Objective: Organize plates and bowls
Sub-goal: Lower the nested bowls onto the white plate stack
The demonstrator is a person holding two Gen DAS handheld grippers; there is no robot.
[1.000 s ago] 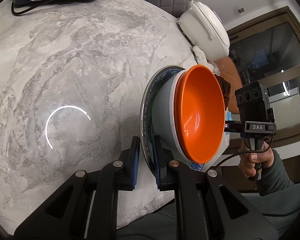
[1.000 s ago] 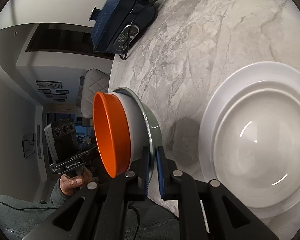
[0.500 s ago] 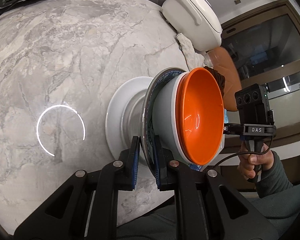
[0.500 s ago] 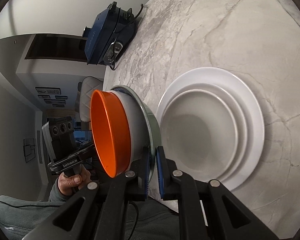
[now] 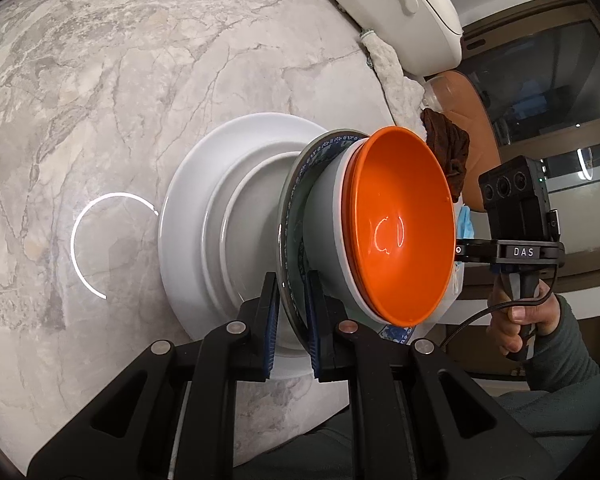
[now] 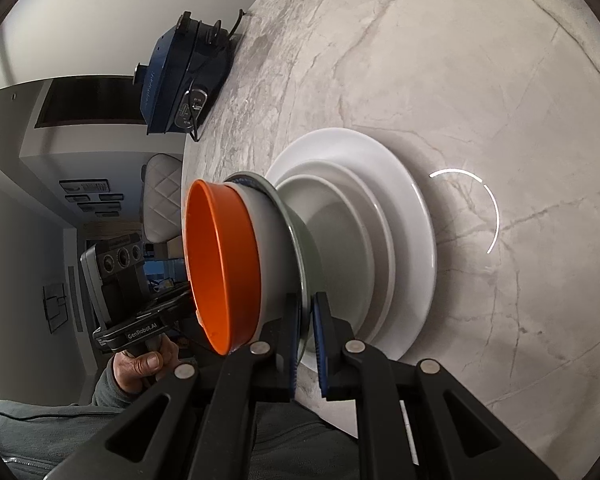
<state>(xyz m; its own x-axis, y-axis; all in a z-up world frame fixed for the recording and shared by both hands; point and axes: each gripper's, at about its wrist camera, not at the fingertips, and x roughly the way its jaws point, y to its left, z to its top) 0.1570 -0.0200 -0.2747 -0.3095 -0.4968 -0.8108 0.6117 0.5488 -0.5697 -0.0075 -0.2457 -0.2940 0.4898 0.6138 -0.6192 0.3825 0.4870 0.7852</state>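
Observation:
Both grippers hold one stack by opposite rims of its bottom piece, a blue-patterned plate (image 5: pixel 300 184). On it sit a white bowl (image 5: pixel 328 240) and an orange bowl (image 5: pixel 400 224) nested inside. My left gripper (image 5: pixel 291 320) is shut on the plate rim; my right gripper (image 6: pixel 307 340) is shut on the far rim (image 6: pixel 296 248). The carried stack hangs just above a stack of white plates (image 5: pixel 188 216) on the marble table (image 5: pixel 100 80), also in the right wrist view (image 6: pixel 412 232). In the right wrist view the orange bowl (image 6: pixel 220 264) nests in the white one (image 6: pixel 272 256).
A white rice cooker (image 5: pixel 396 8) and a white cloth (image 5: pixel 396 76) stand at the table's far edge. A brown cloth (image 5: pixel 448 148) lies by an orange chair. A dark blue appliance (image 6: pixel 180 80) with a cord sits at the other edge.
The carried stack has moved across the table until it hangs over the white plates, which have come into the left view and grown closer. Both grips are unchanged.

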